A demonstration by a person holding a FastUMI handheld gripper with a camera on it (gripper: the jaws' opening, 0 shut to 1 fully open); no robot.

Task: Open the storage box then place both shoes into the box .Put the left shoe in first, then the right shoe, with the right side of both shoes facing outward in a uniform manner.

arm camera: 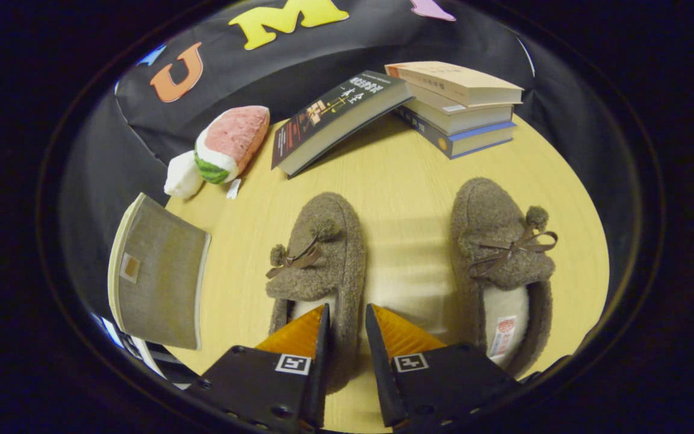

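Note:
Two brown fuzzy slippers with bows and pompoms lie side by side on the wooden table (407,175), toes pointing away from me. My gripper (347,319) straddles the right side wall of the left shoe (317,253) near its heel. One finger is inside the opening and the other outside, and the two pinch the fuzzy rim between them. The right shoe (497,241) lies apart, to the right of the fingers. The grey fabric storage box (157,277) with a cream rim stands at the table's left edge, left of the left shoe; I cannot see its inside.
A watermelon-slice plush (229,141) and a white plush piece (183,175) lie beyond the box. A dark book (335,117) leans on a stack of books (458,105) at the far side. Bare tabletop runs between the shoes and the books.

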